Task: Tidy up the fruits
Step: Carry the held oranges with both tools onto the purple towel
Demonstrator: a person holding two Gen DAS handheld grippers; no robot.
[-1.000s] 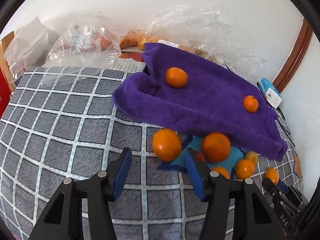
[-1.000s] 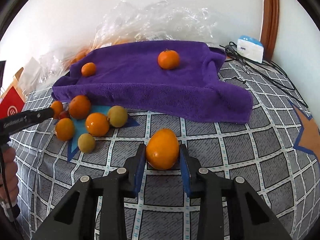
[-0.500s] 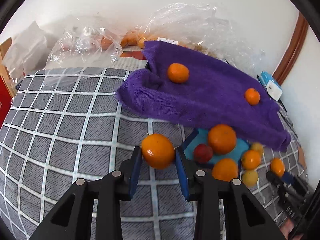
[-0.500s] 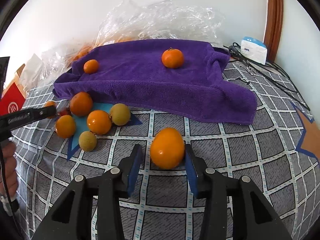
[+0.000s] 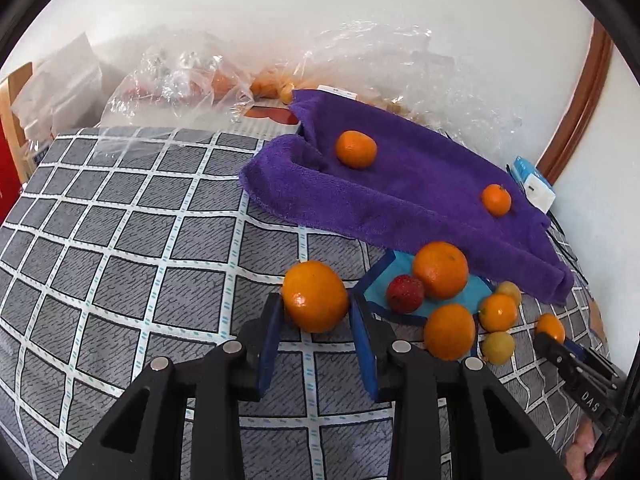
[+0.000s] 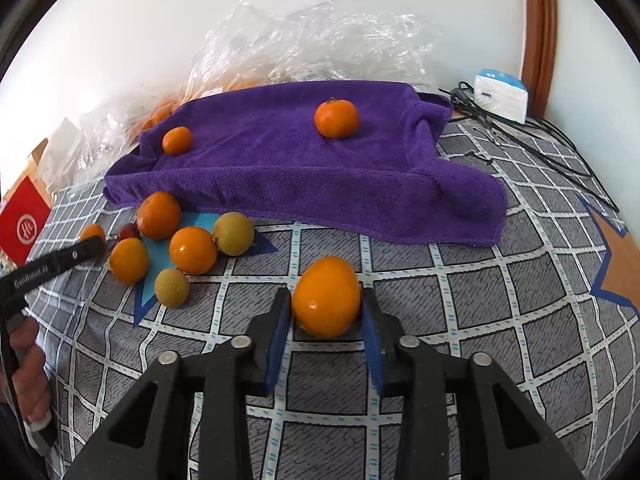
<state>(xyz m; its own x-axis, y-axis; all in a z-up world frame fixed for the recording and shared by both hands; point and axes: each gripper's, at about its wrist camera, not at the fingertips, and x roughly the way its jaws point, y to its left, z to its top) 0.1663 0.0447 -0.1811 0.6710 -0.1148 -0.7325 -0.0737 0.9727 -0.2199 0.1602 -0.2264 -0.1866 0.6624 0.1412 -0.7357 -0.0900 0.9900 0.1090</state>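
Left gripper (image 5: 316, 320) is clamped on an orange (image 5: 315, 302) at frame center; right gripper (image 6: 326, 322), jaws just closing, pinches another orange (image 6: 327, 297) w/ pads at its sides. Risk: round fruit could squirt out & roll across the checked cloth (image 5: 120, 232). Text: "GenRobot.AI" on the black tool (image 6: 44, 268) at left edge; red box (image 6: 24, 226) logo unreadable.

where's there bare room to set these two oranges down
Free: the purple towel between its two tangerines, and the checked cloth left of the towel. Crowded: the fruit cluster on the blue star below the towel's front edge.
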